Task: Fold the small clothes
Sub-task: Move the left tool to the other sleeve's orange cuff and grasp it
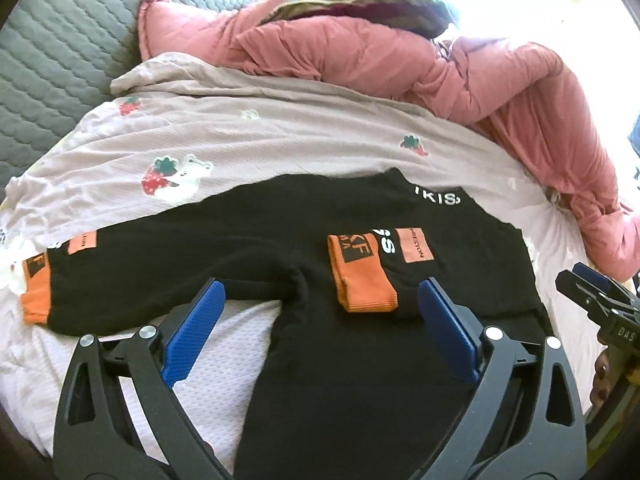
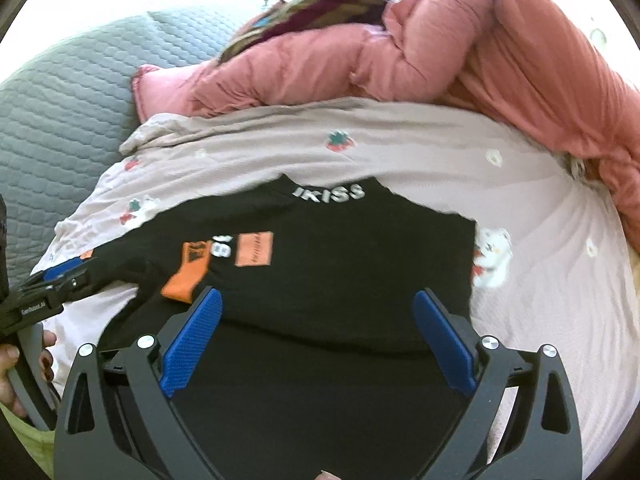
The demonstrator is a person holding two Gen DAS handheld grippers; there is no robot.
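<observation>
A black top [image 1: 320, 248] with orange cuffs lies spread across the middle of the frame on a strawberry-print sheet [image 1: 280, 132] covering the bed. Both the left tongs [image 1: 320, 300] and right tongs [image 2: 316, 308] hover released above it, grasping nothing. A pink quilt [image 1: 400, 52] is bunched across the upper right.

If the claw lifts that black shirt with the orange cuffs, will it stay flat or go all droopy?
Probably droopy: the black knit sweater with orange cuffs lies limp on the strawberry-print bedsheet, one sleeve already folded across its chest. It likely feels light, being thin and flat. The ribbed folded cuff should give the open left claw decent grip.
</observation>
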